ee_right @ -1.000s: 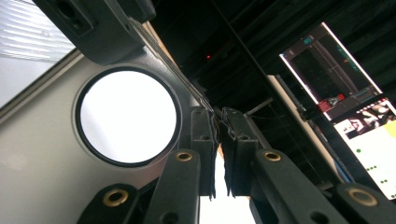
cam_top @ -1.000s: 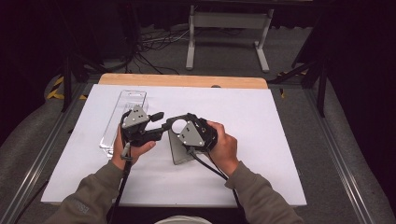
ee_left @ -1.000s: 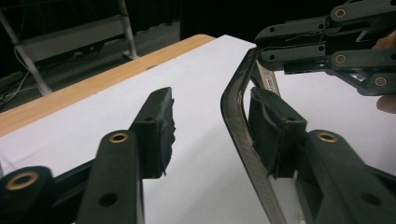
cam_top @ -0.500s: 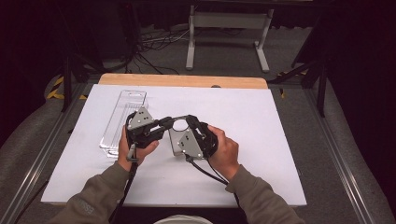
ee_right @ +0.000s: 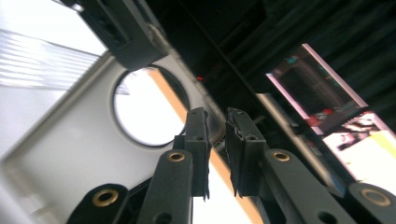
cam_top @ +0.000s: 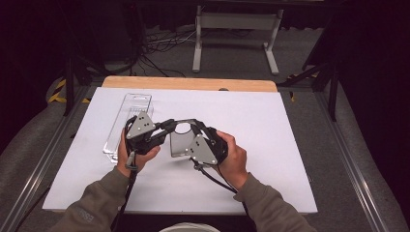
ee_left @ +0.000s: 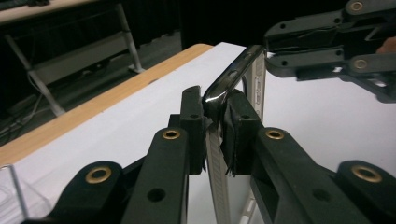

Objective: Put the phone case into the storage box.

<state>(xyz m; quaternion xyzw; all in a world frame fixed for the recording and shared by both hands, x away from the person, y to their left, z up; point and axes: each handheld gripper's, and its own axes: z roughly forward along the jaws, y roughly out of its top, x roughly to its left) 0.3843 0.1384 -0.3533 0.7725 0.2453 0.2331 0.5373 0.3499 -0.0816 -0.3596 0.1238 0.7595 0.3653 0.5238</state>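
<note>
Above the near middle of the worktop [cam_top: 290,145], my left tool [ee_left: 215,123] pinches the grey case [cam_top: 183,142]; my right tool [ee_right: 215,140] is loosening, so the case may twist and drop.

A thin, flat, pale grey translucent plastic panel [cam_top: 182,144] with a large round hole [cam_top: 183,128] near its upper end was held raised above the white table top, tilted, between the two hand-held grippers near the middle of the table. Its far edge carried a dark, glossy rim [ee_left: 232,77], seen edge-on in the left gripper view. In the right gripper view the panel's matte grey face [ee_right: 70,144] and the circular cut-out [ee_right: 147,107] lay obliquely, with the white surface visible through the opening.
</note>
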